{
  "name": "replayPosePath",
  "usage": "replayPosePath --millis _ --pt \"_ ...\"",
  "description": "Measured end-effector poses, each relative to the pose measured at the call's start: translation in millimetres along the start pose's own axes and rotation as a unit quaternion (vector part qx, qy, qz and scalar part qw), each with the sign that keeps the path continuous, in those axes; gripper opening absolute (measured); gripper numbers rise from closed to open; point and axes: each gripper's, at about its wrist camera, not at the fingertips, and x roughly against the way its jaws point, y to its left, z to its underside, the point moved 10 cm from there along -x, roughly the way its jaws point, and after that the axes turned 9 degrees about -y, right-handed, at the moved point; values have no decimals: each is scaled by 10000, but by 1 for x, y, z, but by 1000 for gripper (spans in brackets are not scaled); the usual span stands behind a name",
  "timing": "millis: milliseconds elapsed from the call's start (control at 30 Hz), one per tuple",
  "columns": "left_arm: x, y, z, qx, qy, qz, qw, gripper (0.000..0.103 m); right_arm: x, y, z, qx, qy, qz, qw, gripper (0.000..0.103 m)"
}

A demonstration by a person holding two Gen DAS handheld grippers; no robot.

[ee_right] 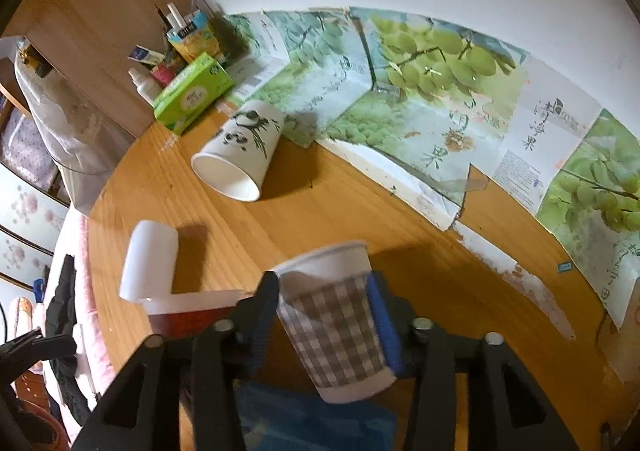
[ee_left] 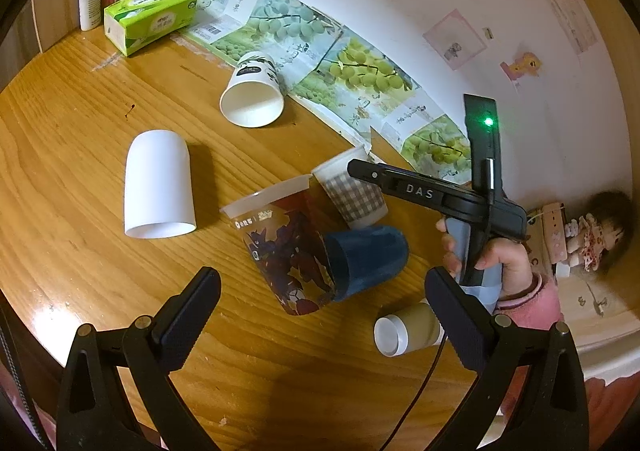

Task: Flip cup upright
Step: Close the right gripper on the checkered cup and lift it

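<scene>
**Gingham cup pinched by right gripper, mid-lift**

Wood table (ee_left: pixel 80 139) carries several cups, most lying on their sides, hence the flip job. Left to right in the left wrist view:

- White cup (ee_left: pixel 158 187) stands mouth-down, well apart from the cluster.
- Panda cup (ee_left: pixel 254 91) lies on its side near the grape poster (ee_left: pixel 360 75), mouth toward camera.
- Printed clear cup (ee_left: pixel 284 251) and blue cup (ee_left: pixel 366 257) lie tipped, touching each other.
- Gingham cup (ee_right: pixel 334 321) sits between the right gripper's (ee_right: pixel 326 321) pads, which press on its wall from both sides; rim up, slightly tilted. Mid-body grip probably chosen so it can be rotated and set down on its base.
- Small beige cup (ee_left: pixel 408 329) lies on its side, partly behind a finger.

Left gripper (ee_left: pixel 320 315) is spread wide, holding nothing, hovering over the cluster.

Unclear: whether the gingham cup's base touches the table or the blue cup below it. In the right wrist view the blue cup is blurred and cut off.
</scene>
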Motion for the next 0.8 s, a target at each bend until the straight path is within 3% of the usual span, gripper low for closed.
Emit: replayPosePath --millis 433,800 --pt "4 3 8 -58 109 -142 9998 102 -15 -9 12 -150 244 106 9995 59" --pt "11 10 15 -94 218 -181 9996 102 -19 -4 9 -301 179 34 9994 56"
